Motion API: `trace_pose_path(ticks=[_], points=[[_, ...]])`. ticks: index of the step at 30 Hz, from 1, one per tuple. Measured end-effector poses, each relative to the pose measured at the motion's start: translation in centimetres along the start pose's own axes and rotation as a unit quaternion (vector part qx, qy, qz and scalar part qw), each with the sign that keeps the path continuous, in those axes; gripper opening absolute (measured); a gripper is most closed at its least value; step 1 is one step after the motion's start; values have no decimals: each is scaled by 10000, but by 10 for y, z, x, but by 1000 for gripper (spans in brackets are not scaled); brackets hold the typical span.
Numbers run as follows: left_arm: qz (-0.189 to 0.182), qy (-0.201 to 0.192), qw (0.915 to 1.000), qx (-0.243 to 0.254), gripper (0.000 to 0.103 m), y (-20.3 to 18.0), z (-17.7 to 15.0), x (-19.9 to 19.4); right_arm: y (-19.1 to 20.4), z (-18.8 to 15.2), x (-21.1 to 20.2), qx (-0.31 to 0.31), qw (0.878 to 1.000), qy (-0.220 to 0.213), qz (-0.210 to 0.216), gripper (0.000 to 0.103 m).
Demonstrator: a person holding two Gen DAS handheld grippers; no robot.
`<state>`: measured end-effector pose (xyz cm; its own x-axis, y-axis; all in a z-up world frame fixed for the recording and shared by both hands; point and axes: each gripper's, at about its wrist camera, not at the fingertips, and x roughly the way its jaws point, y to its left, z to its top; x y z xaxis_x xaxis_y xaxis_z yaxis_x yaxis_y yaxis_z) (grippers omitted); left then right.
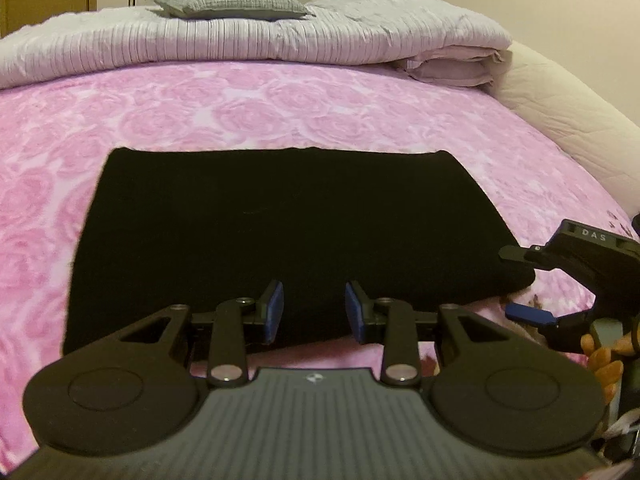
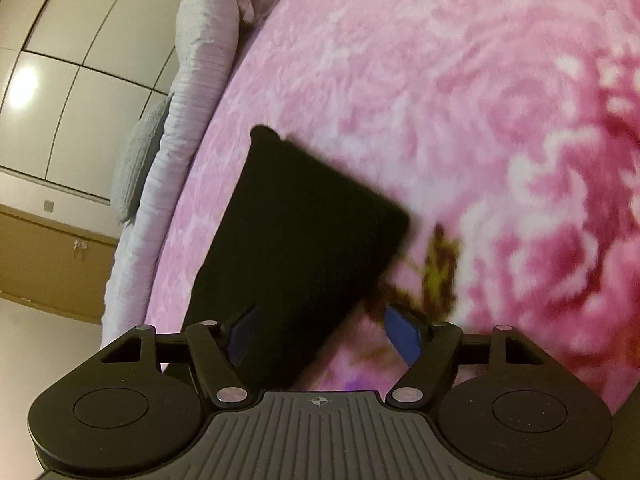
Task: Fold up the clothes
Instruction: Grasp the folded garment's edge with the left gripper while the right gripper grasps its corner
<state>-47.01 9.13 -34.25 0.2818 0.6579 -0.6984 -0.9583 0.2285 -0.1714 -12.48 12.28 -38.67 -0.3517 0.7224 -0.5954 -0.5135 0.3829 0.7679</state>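
A black folded garment [image 1: 280, 232] lies flat as a rectangle on the pink rose-patterned blanket [image 1: 200, 112]. My left gripper [image 1: 314, 310] is open, its blue pads just above the garment's near edge, holding nothing. My right gripper [image 1: 516, 284] shows at the garment's right near corner, open, one finger above and one below the corner's level. In the right wrist view the right gripper [image 2: 324, 336] is open around the near corner of the garment [image 2: 300, 240], blurred by motion.
A folded lilac quilt [image 1: 280, 40] and a grey pillow [image 1: 228, 0] lie at the head of the bed. A cream mattress edge [image 1: 560, 112] runs on the right. Wardrobe doors [image 2: 60, 60] stand beyond the bed.
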Motion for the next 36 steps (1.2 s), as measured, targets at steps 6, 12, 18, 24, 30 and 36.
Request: trace_pose_path(ticks=[6, 12, 18, 24, 30, 36], points=[[143, 164, 9998, -18, 30, -5, 3, 15, -1, 4, 3, -62, 10000, -55, 40, 73], [221, 134, 9996, 72, 30, -9, 9, 17, -1, 6, 4, -73, 9999, -44, 70, 73], [367, 356, 9946, 906, 32, -23, 0, 44, 1, 8, 5, -132, 9999, -68, 46, 73], [296, 13, 9953, 919, 30, -25, -1, 36, 0, 8, 8, -160, 9998, -125, 92, 73], [412, 132, 9883, 1465, 32, -34, -10, 50, -1, 9, 9, -163, 9996, -178, 155, 73], [248, 80, 9911, 1304, 31, -31, -3, 46, -1, 10, 12, -185, 9995, -189, 181, 73]])
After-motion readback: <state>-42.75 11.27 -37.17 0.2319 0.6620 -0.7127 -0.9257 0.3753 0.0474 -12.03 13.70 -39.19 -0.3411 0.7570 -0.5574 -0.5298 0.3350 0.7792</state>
